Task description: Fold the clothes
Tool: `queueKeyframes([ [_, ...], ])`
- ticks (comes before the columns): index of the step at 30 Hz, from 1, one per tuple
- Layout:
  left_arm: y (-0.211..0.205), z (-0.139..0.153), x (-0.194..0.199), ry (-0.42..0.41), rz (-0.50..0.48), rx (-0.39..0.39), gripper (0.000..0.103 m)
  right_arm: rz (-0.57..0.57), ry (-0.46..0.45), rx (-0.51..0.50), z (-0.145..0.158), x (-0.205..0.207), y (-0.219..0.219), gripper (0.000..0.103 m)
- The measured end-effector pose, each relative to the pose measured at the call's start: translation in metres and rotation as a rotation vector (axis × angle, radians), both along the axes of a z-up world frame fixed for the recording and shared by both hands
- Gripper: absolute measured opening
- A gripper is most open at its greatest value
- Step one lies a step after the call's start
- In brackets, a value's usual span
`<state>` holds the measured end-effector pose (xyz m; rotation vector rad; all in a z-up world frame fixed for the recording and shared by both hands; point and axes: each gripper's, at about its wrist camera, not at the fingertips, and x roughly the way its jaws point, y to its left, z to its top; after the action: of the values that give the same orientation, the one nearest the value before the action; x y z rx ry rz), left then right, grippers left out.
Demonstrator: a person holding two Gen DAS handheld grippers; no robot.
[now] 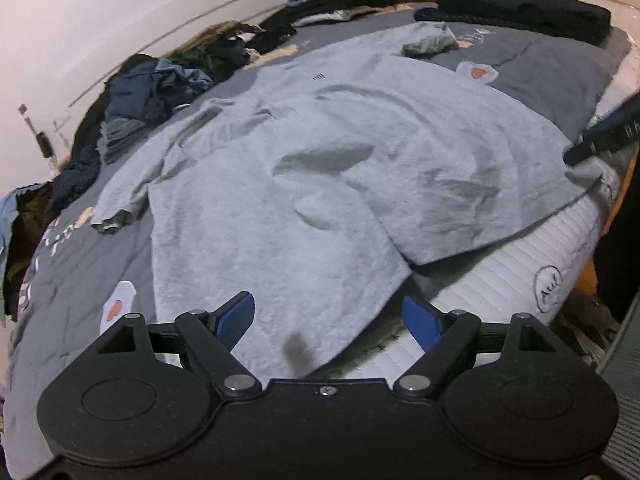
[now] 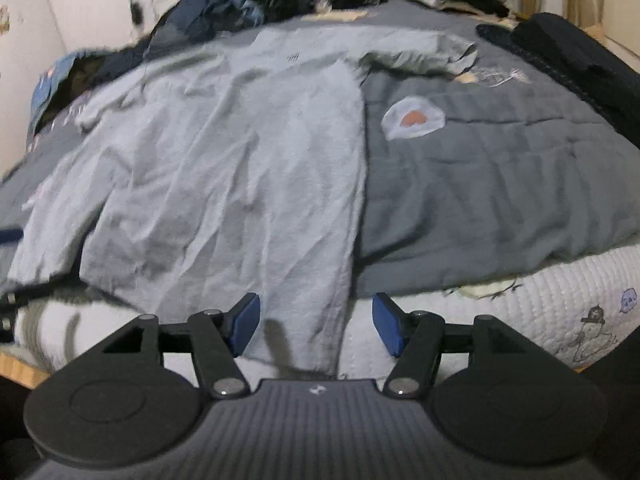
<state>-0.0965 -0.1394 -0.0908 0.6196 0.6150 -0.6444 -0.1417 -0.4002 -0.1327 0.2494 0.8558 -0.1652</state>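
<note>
A light grey long-sleeved garment (image 1: 320, 168) lies spread on a bed, its hem hanging over the near edge; it also shows in the right wrist view (image 2: 240, 168). One side of its body is folded over. My left gripper (image 1: 332, 320) is open, its blue pads on either side of the near hem corner, not closed on it. My right gripper (image 2: 316, 324) is open at the other part of the hem, which hangs between its pads. The right gripper also shows at the edge of the left wrist view (image 1: 600, 136).
A dark grey quilt (image 2: 500, 168) with heart patches covers a white mattress (image 1: 520, 264). A heap of dark clothes (image 1: 140, 96) runs along the wall side. Folded black clothes (image 1: 528, 8) lie at the far corner. A white wall stands behind.
</note>
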Motion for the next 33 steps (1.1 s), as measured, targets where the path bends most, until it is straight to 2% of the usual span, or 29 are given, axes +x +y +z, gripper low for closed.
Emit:
queueKeyframes([
  [3,0.003,0.001,0.0,-0.01,0.003,-0.024,0.073,0.001,0.025,0.009,-0.003,0.003,0.002,0.061],
  [6,0.001,-0.004,0.004,0.025,0.006,0.002,0.072,-0.018,0.055,0.038,-0.007,0.007,-0.001,0.061],
  [9,-0.003,-0.012,0.0,0.005,-0.014,0.053,0.071,-0.032,0.075,0.046,-0.012,0.01,-0.002,0.061],
  [10,-0.004,-0.014,0.0,0.007,-0.017,0.062,0.067,-0.035,0.072,0.042,-0.013,0.011,-0.002,0.061],
  [11,-0.004,-0.016,0.001,0.01,-0.02,0.07,0.057,-0.037,0.068,0.038,-0.014,0.011,-0.001,0.059],
  [12,-0.004,-0.017,0.003,0.015,-0.016,0.072,0.049,-0.04,0.065,0.034,-0.014,0.012,-0.001,0.05],
  [13,-0.003,-0.016,0.006,0.025,-0.003,0.062,0.031,-0.049,0.053,0.032,-0.014,0.011,-0.002,0.041],
  [14,-0.001,-0.016,0.009,0.035,0.01,0.053,0.02,-0.056,0.047,0.053,-0.013,0.009,-0.005,0.02],
  [15,0.0,-0.015,0.012,0.045,0.022,0.042,0.019,-0.064,0.042,0.075,-0.012,0.008,-0.008,0.009],
  [17,0.004,-0.009,0.016,0.064,0.041,0.003,0.009,-0.081,0.02,0.162,-0.008,0.004,-0.017,0.006],
  [22,0.014,0.011,0.02,0.053,0.085,-0.108,0.005,-0.135,-0.103,0.282,0.019,-0.012,-0.033,0.004],
  [27,0.034,0.033,0.029,0.038,0.161,-0.246,0.005,-0.204,-0.248,0.318,0.062,-0.038,-0.062,0.004],
  [29,0.036,0.037,0.03,0.045,0.158,-0.26,0.005,-0.22,-0.291,0.303,0.081,-0.047,-0.072,0.004],
  [31,0.033,0.035,0.03,0.051,0.149,-0.241,0.005,-0.227,-0.306,0.282,0.093,-0.051,-0.079,0.004],
  [33,0.026,0.028,0.03,0.073,0.131,-0.18,0.006,-0.204,-0.253,0.221,0.097,-0.047,-0.078,0.004],
])
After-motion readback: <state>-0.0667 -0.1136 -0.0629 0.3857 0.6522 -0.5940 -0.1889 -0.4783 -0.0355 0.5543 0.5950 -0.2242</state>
